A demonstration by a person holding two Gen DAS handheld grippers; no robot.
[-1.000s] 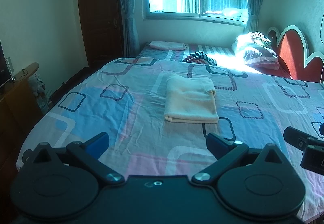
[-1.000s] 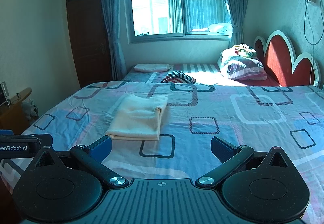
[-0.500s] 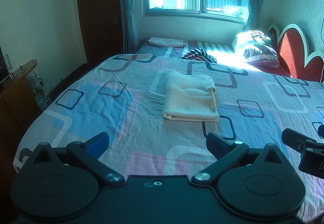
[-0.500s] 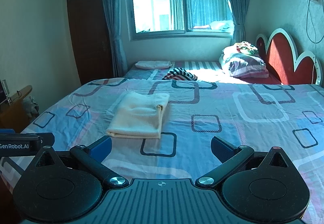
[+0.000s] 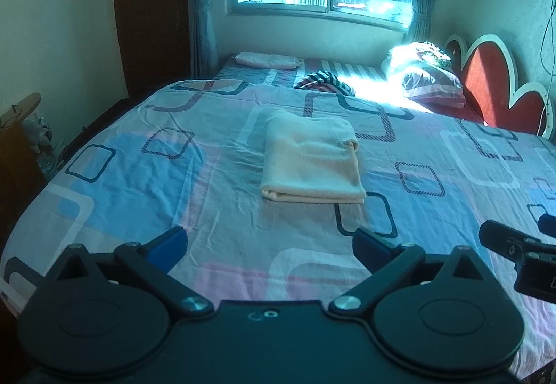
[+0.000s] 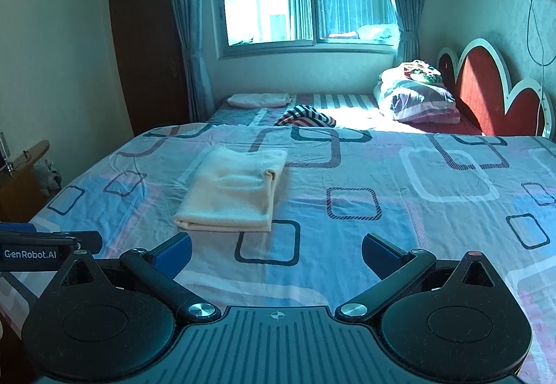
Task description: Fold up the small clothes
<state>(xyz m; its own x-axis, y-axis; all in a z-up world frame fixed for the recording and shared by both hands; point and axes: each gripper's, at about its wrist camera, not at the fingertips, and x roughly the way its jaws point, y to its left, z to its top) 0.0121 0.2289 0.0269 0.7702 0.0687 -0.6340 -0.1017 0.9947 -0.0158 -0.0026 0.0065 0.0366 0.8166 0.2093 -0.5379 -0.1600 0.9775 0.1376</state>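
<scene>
A cream garment (image 5: 311, 158) lies folded into a neat rectangle in the middle of the patterned bedsheet (image 5: 139, 175); the right wrist view shows the same folded cream garment (image 6: 232, 191) left of centre. My left gripper (image 5: 269, 245) hovers open above the sheet, short of the garment, with nothing between its blue-padded fingers. My right gripper (image 6: 276, 250) is likewise open and empty, a little to the right of the garment's near edge. A striped garment (image 5: 326, 81) lies crumpled farther back; it appears as a striped garment (image 6: 305, 116) in the right wrist view.
A folded pale cloth (image 5: 266, 59) rests at the far end of the bed under the window. Pillows (image 5: 427, 81) are piled against the red headboard (image 5: 486, 88) at the right. A wooden cabinet (image 5: 17, 147) stands by the bed's left side.
Both grippers have drawn slightly closer to the bed and tilted down a little, so the folded garment looks larger. Nothing on the bed has moved; both grippers remain open.
</scene>
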